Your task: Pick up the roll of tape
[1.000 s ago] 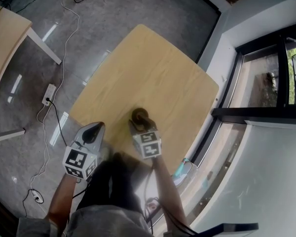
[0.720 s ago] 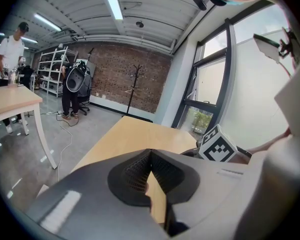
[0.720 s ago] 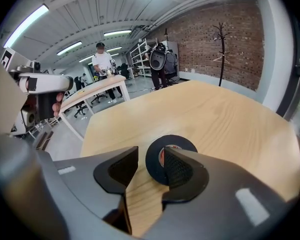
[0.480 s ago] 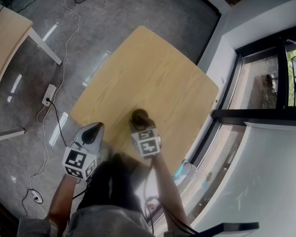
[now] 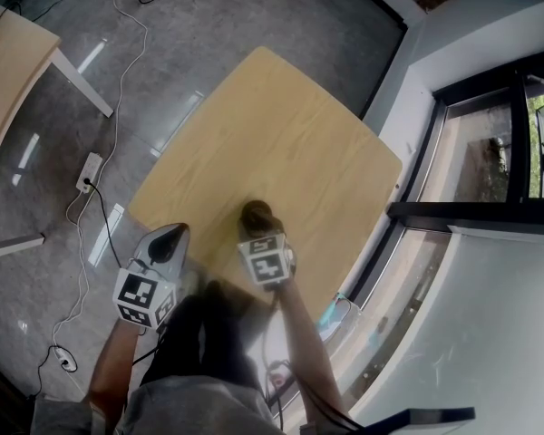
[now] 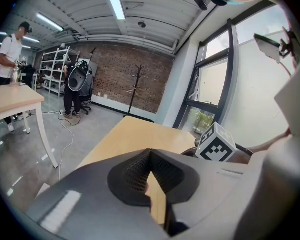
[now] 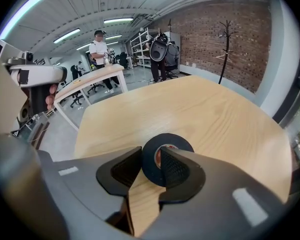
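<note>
The black roll of tape (image 5: 257,213) lies flat on the light wooden table (image 5: 281,125), near its front edge. My right gripper (image 5: 258,227) points steeply down over it. In the right gripper view the tape (image 7: 168,138) sits between the closing jaws of that gripper (image 7: 151,166): one finger stands outside the ring and the other inside its core, the ring's wall between them, and no firm press shows. My left gripper (image 5: 172,236) hangs off the table's near left corner. Its pads meet with nothing between them in the left gripper view (image 6: 149,156).
A second wooden table (image 5: 9,71) stands at the far left. Cables and a power strip (image 5: 89,172) lie on the grey floor. A window wall (image 5: 471,179) runs along the table's right side. A person (image 7: 97,46) stands by a distant table.
The right gripper's cube has tilted slightly over the tape. Both hands stay where they were, and the tape has not moved.
</note>
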A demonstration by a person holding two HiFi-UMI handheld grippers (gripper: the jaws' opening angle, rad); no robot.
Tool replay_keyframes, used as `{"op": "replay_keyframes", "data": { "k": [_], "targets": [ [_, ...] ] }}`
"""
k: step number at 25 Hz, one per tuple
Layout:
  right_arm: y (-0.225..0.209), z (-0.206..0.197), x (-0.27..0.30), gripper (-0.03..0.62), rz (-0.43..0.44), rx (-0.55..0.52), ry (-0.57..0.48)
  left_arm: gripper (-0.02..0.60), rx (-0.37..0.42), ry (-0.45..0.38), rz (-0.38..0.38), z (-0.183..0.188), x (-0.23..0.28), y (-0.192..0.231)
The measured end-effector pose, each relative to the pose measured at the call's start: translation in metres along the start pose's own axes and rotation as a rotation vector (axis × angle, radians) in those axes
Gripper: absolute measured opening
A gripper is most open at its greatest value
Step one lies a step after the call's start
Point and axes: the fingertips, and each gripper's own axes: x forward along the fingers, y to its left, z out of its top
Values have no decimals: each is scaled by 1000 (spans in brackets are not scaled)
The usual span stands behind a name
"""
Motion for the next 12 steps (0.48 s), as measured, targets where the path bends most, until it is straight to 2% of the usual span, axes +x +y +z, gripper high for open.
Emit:
{"op": "replay_keyframes", "data": {
  "k": [12],
  "targets": [
    [0, 2, -5, 129, 18, 16, -53, 0, 9, -4, -1, 3, 1, -4]
  ]
}}
